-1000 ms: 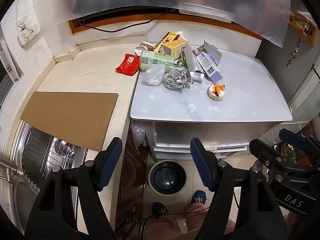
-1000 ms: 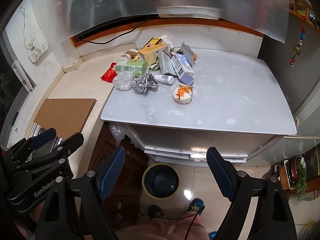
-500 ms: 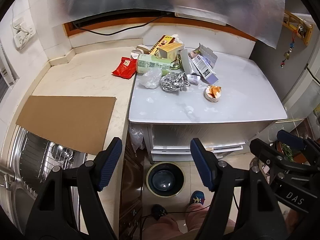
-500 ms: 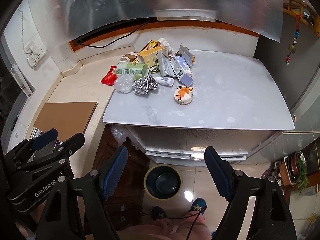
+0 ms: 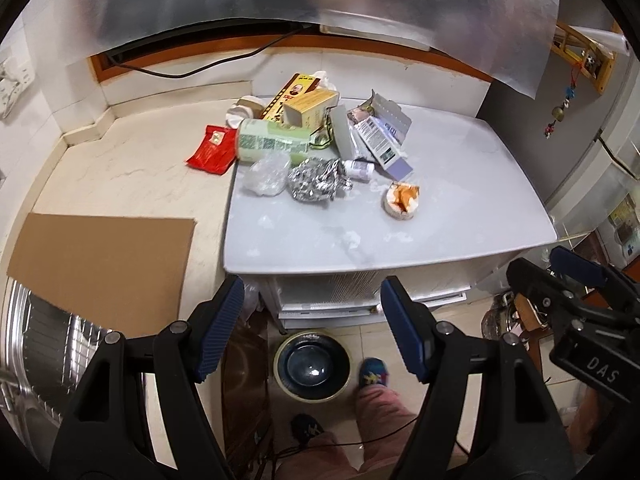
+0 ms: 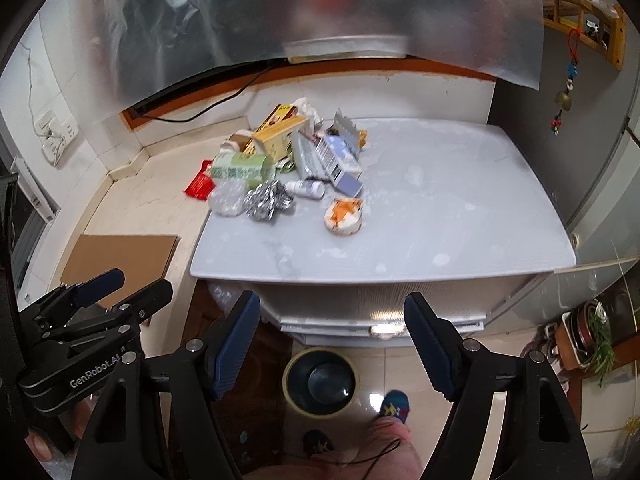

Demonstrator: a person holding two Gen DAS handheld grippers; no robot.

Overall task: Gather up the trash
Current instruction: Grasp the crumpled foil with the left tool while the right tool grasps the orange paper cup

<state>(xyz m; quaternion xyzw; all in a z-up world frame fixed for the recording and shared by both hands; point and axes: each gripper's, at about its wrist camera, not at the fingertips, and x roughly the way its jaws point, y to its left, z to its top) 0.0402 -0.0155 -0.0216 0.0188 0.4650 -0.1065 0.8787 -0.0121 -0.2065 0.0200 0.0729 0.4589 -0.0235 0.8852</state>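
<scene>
cardboard sheet (image 5: 104, 268) — wall socket (image 6: 56, 136)

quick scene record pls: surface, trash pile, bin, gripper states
surface: white table top, beside a beige counter
trash pile: far left of the table top; foil ball, green carton, red packet, small round cup
bin: round bin on the floor below the table's front edge
left hand-held gripper: open, holding nothing
right hand-held gripper: jaws closing, nothing between them
</scene>
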